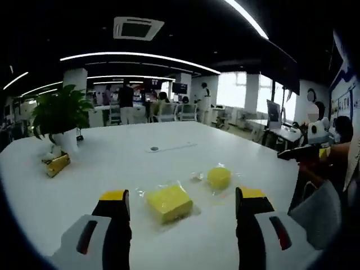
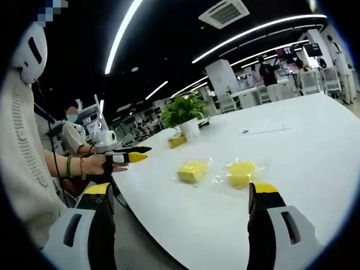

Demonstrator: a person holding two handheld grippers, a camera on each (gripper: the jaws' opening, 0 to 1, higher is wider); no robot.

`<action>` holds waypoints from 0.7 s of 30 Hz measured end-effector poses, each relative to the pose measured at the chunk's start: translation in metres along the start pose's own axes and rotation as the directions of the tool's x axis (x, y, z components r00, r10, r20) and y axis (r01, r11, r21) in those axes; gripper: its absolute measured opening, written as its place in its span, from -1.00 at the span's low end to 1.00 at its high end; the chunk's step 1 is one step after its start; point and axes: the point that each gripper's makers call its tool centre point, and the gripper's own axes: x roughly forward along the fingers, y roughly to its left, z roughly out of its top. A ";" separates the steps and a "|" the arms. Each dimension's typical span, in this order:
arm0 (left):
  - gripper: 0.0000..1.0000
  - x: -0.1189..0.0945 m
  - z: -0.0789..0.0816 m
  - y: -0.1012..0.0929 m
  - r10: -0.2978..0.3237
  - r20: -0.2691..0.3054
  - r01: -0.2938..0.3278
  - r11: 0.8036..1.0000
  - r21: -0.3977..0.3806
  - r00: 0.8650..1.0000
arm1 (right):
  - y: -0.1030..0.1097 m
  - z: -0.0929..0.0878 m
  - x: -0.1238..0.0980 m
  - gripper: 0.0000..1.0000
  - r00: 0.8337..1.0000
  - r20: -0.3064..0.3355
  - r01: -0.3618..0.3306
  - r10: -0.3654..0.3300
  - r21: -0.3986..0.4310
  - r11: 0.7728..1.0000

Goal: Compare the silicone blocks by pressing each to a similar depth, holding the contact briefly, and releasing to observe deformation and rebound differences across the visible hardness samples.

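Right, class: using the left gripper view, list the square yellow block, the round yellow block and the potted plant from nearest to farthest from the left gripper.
1. Square yellow block: nearest, lying on the table between the left gripper tips.
2. Round yellow block: a little beyond it, toward the right.
3. Potted plant: farthest, at the table's far left edge.

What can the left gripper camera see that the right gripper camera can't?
Left gripper view alone: windows far behind the table, and a monitor at the right. Right gripper view alone: a person in a cream sweater close at the left, holding another gripper. Both: the white table, the square block, the round block, the plant, ceiling lights, and each view's own open jaws.
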 end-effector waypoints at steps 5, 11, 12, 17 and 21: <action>0.54 -0.018 -0.016 -0.017 -0.014 -0.009 0.013 0.996 -0.091 1.000 | 0.003 0.000 -0.001 0.92 0.999 0.017 -0.041 0.039 0.099 0.994; 0.33 -0.022 -0.012 -0.021 -0.022 0.030 0.026 0.993 -0.118 0.999 | 0.001 0.021 -0.001 0.92 0.991 0.121 -0.071 0.060 0.090 0.993; 0.32 -0.021 -0.007 -0.021 -0.020 0.055 0.025 0.994 -0.105 0.998 | -0.001 0.021 0.000 0.92 0.991 0.121 -0.072 0.061 0.090 0.993; 0.25 -0.020 0.003 -0.017 -0.005 0.083 0.011 0.998 -0.067 0.997 | -0.004 0.019 -0.001 0.92 0.992 0.105 -0.070 0.063 0.065 0.995; 0.21 -0.019 0.004 -0.020 -0.017 0.067 0.022 0.998 -0.065 0.998 | -0.006 0.016 0.000 0.92 0.994 0.079 -0.074 0.069 0.055 0.996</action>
